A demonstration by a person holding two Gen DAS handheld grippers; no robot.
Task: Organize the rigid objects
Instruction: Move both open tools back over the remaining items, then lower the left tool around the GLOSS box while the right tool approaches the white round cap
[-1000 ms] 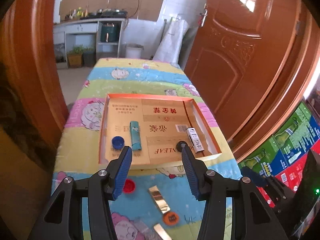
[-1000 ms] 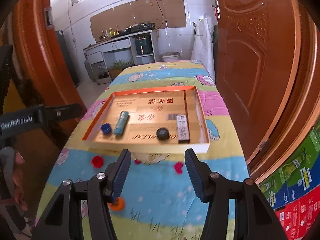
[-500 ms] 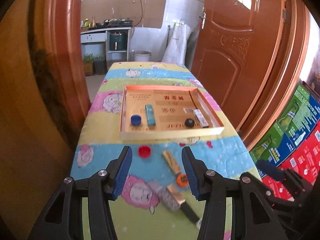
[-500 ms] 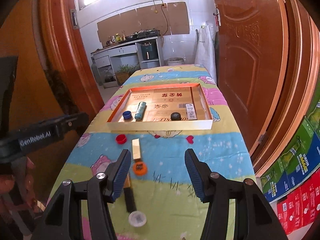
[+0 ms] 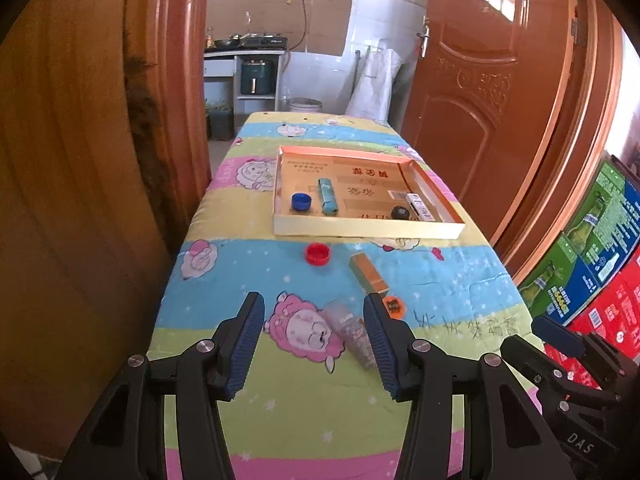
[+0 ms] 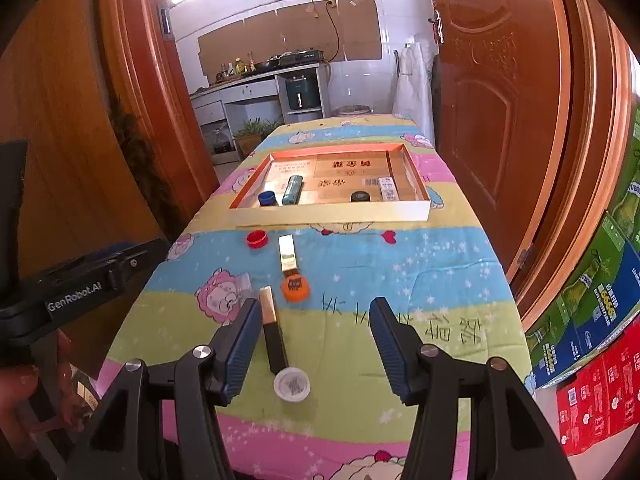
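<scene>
Left wrist view: left gripper (image 5: 312, 344) held wide apart and empty above the cartoon-print tablecloth (image 5: 440, 280), jaws framing a clear plastic tube (image 5: 350, 332) lying flat, just beside the right jaw. Beyond it an orange box (image 5: 368, 274), an orange cap (image 5: 394, 306) touching its near end, and a red cap (image 5: 318, 253) just short of the tray (image 5: 360, 232). Already in the tray: 1 blue cap (image 5: 301, 201), 1 teal lighter (image 5: 327, 196), 1 black cap (image 5: 400, 213), 1 white box (image 5: 419, 207). All judged light, stiff and hard; the caps probably slick and prone to skate, best pinched across the rim; the tube likely to roll, best taken mid-length across its width. Tray floor printed with Chinese characters, not clearly legible; "DAS" readable on the other tool at lower right. Right wrist view: right gripper (image 6: 312, 346) likewise wide apart, holding nothing, over a black-and-gold stick (image 6: 273, 330) lying beside its left jaw, with a white cap (image 6: 292, 385) at the stick's near end. Stick judged rigid and smooth, best gripped across its narrow sides near the middle. "GenRobot.AI" legible on the tool at left; handwritten black characters on the cloth; "666" on a beer carton (image 6: 592, 280) at right.
</scene>
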